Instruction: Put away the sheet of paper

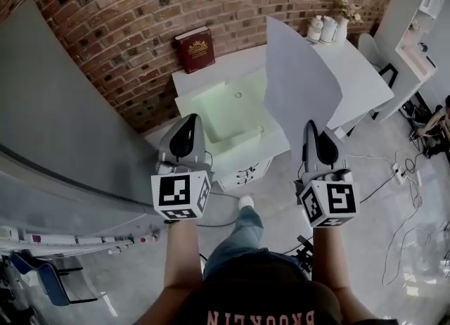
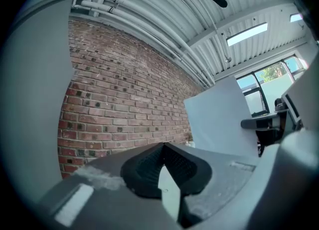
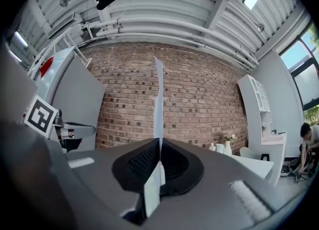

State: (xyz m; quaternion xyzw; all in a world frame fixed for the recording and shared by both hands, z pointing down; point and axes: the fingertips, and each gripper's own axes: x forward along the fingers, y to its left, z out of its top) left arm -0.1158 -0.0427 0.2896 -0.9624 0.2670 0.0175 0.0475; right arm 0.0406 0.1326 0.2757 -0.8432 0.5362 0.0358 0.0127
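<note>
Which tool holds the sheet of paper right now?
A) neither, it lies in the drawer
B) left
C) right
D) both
C: in the right gripper view the sheet of paper stands edge-on, pinched between the jaws of the right tool, while the left tool has its jaws together on nothing.

Brick wall (image 1: 126,28) behind a white desk (image 1: 365,77); cables (image 1: 404,197) cross the grey floor (image 1: 415,260).
</note>
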